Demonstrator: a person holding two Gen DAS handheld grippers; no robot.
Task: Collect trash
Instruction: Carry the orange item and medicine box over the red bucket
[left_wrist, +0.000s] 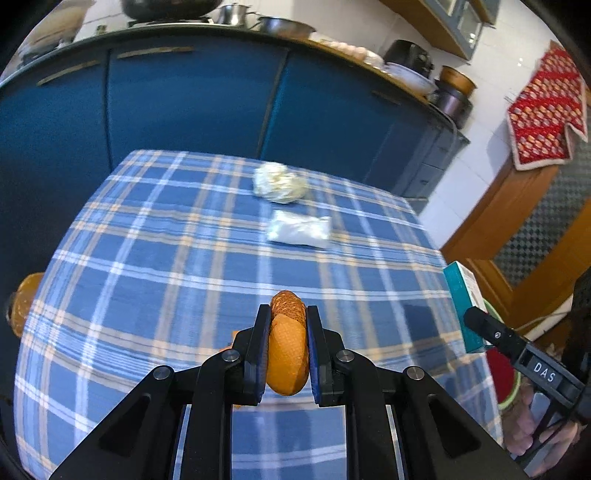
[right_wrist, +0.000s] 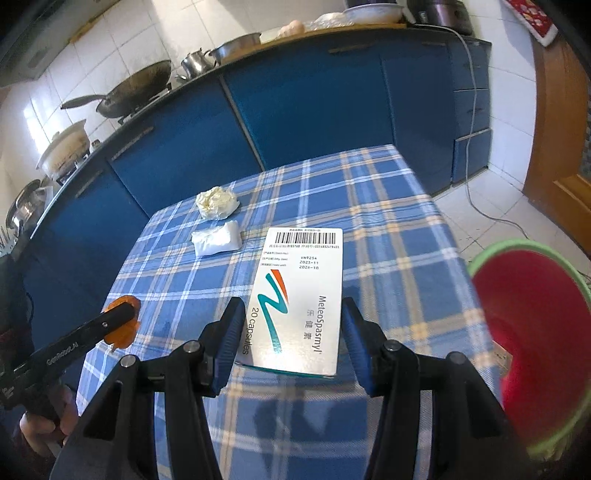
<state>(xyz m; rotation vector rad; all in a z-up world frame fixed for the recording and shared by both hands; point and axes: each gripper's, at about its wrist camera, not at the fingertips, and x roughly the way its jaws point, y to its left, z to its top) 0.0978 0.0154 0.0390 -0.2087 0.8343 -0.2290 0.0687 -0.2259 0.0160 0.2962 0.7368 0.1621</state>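
My left gripper (left_wrist: 287, 314) is shut on a piece of orange peel (left_wrist: 288, 354) and holds it above the blue plaid tablecloth (left_wrist: 147, 266). My right gripper (right_wrist: 293, 306) is shut on a white medicine box (right_wrist: 301, 299) printed "MeteoSpasmyl 20 capsules", held above the table. A crumpled white paper ball (left_wrist: 280, 182) and a white folded plastic packet (left_wrist: 300, 229) lie on the far side of the table; both also show in the right wrist view, the ball (right_wrist: 217, 202) and the packet (right_wrist: 217, 242). A red bin with a green rim (right_wrist: 535, 332) stands at the table's right edge.
Blue kitchen cabinets (left_wrist: 192, 99) run behind the table, with pots and a wok (right_wrist: 136, 88) on the counter. A wooden door (left_wrist: 517, 229) is to the right. A white cable (right_wrist: 476, 177) trails on the tiled floor. Another orange object (left_wrist: 24, 306) sits beyond the table's left edge.
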